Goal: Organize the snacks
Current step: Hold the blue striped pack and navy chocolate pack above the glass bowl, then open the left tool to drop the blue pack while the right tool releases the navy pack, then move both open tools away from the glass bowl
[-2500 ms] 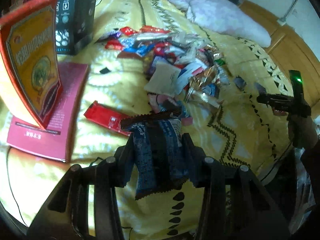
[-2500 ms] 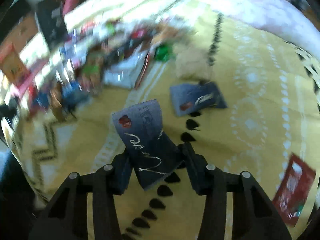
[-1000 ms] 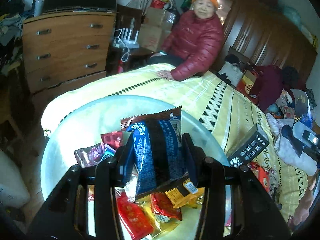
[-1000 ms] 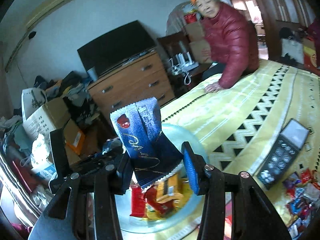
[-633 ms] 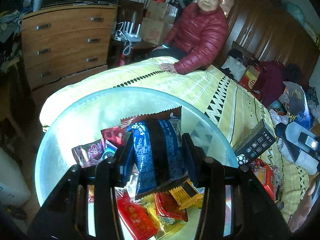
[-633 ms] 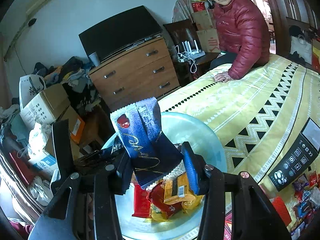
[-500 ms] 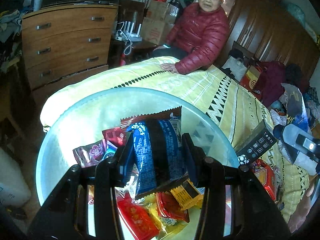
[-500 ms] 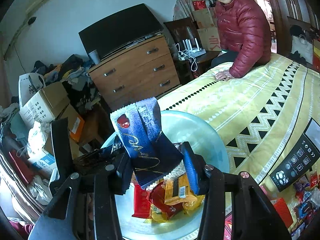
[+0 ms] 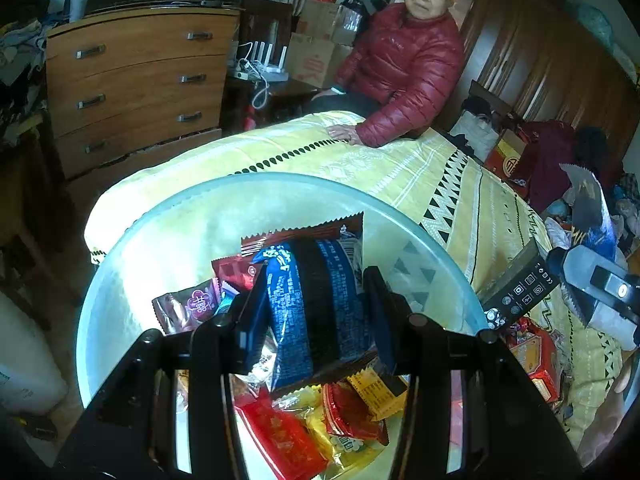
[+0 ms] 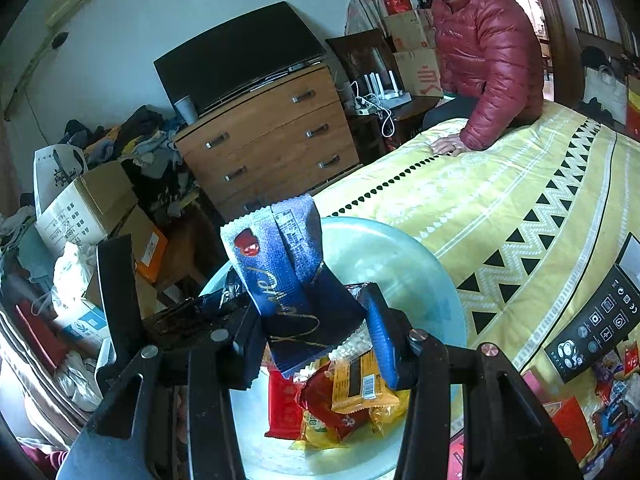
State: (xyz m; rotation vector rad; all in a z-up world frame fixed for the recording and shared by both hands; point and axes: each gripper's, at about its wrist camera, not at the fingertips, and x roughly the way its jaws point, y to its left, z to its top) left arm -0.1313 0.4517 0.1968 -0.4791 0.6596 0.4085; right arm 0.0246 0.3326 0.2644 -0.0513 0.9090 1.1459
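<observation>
My left gripper (image 9: 316, 312) is shut on a blue and brown snack packet (image 9: 316, 292), held over a pale glass bowl (image 9: 160, 224) that holds several red and yellow snacks (image 9: 320, 420). My right gripper (image 10: 316, 328) is shut on a dark blue snack packet (image 10: 280, 276) with a red spot, above the same bowl (image 10: 384, 256). The right gripper also shows at the right edge of the left wrist view (image 9: 600, 292).
The bowl sits on a yellow patterned bedspread (image 10: 500, 200). A black box (image 10: 592, 320) and loose snacks (image 10: 608, 400) lie to the right. A person in a red jacket (image 9: 404, 76) sits at the bed's far end. A wooden dresser (image 9: 132, 80) stands beyond.
Both grippers swung from the snack pile to above the bowl, still holding their packets. In the last half second they barely moved.
</observation>
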